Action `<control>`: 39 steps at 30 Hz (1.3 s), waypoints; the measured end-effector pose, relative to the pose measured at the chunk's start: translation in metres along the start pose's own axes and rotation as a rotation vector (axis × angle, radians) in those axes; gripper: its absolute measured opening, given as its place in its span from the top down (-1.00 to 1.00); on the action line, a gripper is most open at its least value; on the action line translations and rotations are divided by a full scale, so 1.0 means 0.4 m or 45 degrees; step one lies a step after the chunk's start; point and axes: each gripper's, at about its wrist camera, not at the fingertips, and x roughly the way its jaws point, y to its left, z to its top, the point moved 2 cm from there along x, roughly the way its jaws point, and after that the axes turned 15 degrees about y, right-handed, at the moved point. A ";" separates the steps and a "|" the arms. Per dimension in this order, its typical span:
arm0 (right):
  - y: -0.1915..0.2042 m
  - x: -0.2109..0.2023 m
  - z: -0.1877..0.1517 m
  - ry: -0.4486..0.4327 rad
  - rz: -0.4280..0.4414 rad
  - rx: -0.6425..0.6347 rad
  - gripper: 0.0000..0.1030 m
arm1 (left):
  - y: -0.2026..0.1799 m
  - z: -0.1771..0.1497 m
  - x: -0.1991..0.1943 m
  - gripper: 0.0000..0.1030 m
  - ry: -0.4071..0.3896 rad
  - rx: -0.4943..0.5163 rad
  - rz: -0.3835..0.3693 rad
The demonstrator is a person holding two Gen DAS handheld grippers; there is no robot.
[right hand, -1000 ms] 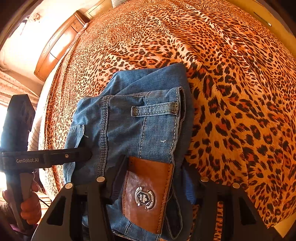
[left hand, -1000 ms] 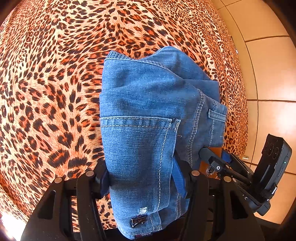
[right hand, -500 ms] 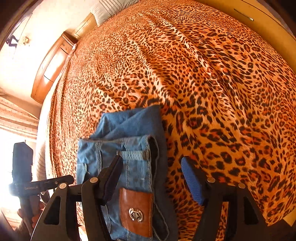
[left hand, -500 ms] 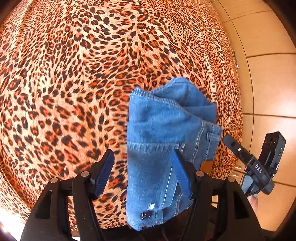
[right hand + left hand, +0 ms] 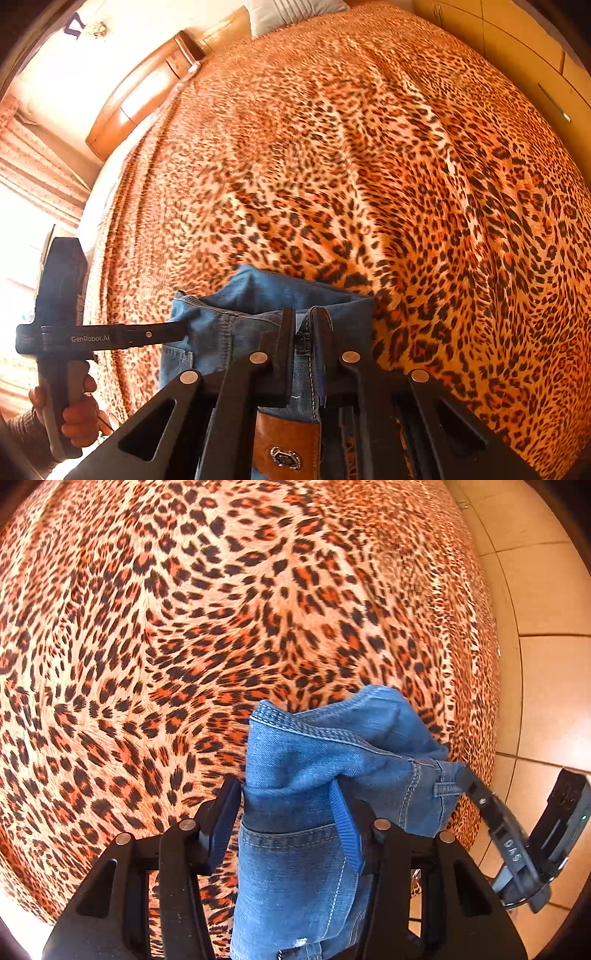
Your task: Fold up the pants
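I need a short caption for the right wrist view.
Right gripper shut on folded jeans over leopard-print bedspread.

Leopard-print bedspread [image 5: 406, 166] over the bed, wooden headboard [image 5: 147, 88], white pillow [image 5: 291, 9], tan tiled floor [image 5: 546, 590]

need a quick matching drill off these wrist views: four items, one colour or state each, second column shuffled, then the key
Things:
1. jeans
2. bedspread
3. right gripper
4. waistband patch

Colour or state:
A. brown leather with a metal badge
B. leopard print
C. blue denim, folded into a bundle
D. fingers pinched on the denim

Pairs: 1-C, 2-B, 3-D, 4-A
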 end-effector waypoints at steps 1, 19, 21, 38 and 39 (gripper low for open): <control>-0.010 0.031 0.000 0.046 -0.041 -0.007 0.83 | 0.009 0.002 0.003 0.06 0.016 -0.029 -0.036; -0.046 0.057 -0.345 0.241 0.298 0.068 0.24 | 0.090 -0.334 0.085 -0.36 0.153 -0.033 -0.066; -0.033 0.051 -0.357 0.226 0.305 0.041 0.44 | 0.067 -0.354 0.096 -0.24 0.164 -0.019 -0.040; -0.096 -0.015 -0.395 0.155 0.366 0.097 0.65 | 0.086 -0.438 -0.008 -0.28 0.037 0.128 -0.019; -0.112 -0.038 -0.390 0.119 0.380 0.116 0.62 | 0.079 -0.414 -0.037 -0.28 -0.009 0.138 -0.016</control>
